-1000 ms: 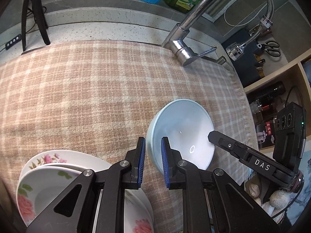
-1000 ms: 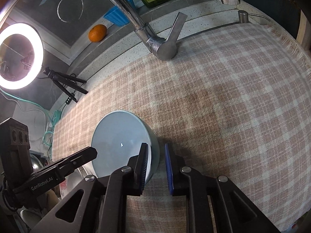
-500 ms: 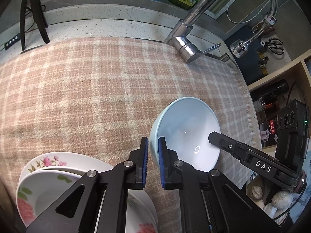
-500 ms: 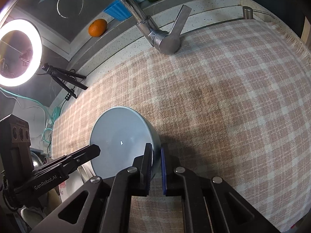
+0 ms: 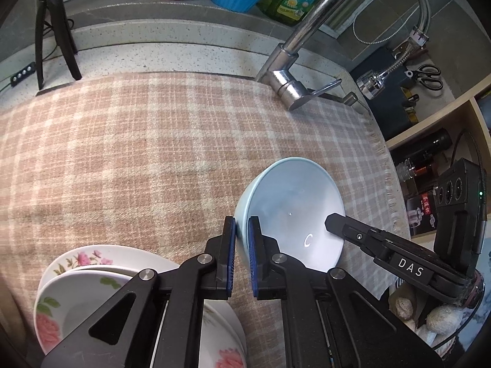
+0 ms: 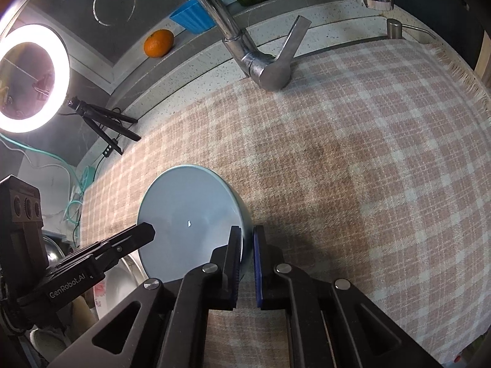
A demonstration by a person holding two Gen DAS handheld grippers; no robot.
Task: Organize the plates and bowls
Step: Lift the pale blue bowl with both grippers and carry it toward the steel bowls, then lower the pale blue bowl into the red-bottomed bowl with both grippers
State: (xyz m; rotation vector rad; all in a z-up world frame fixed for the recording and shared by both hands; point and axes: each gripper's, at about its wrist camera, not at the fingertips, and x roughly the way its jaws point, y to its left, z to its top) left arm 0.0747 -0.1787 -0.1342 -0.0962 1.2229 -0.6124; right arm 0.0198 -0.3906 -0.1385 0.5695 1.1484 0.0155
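On plaid cloth (image 5: 129, 159) | pale blue bowl (image 5: 294, 202) — both jaws clamped on rim

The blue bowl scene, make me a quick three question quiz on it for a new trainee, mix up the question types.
1. True or false: both grippers are shut on the rim of the light blue bowl.
2. Multiple choice: where does the stack of floral plates lie relative to the left gripper in its own view? A) lower left B) upper right C) behind the faucet
3. Fill in: the bowl rests on a ______ cloth.

Key
1. True. The left gripper pinches one side, the right gripper the opposite side.
2. A
3. Plaid (pink and cream checked)
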